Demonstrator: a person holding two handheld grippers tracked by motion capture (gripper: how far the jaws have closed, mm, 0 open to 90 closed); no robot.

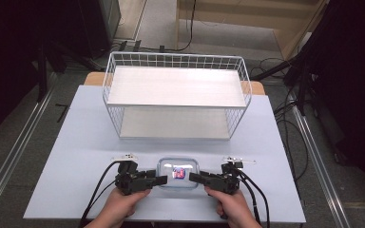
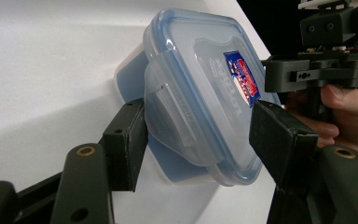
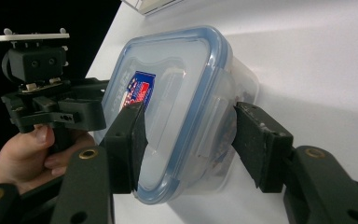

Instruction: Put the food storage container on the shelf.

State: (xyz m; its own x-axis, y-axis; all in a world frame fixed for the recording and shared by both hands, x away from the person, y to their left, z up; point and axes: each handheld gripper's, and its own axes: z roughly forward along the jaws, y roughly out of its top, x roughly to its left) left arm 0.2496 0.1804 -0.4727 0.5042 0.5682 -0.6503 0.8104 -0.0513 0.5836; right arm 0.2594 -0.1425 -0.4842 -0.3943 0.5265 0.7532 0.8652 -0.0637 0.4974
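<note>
Our left gripper comes in from the left with its jaws spread, straddling the left end flap of the box; in the left gripper view one pad sits under the flap and the other over the lid, and we cannot tell whether either truly presses. Our right gripper mirrors it at the right end, jaws likewise parted around that flap, nothing clamped that we can confirm. The box, clear with a blue-rimmed lid and a small sticker, rests on the table near its front edge, between our two hands. Farther off stands a white wire rack with two shelves. We judge we are at the grasp, or at unlatching the flaps. Next, both grippers should close evenly before we lift, keeping the box level.
</note>
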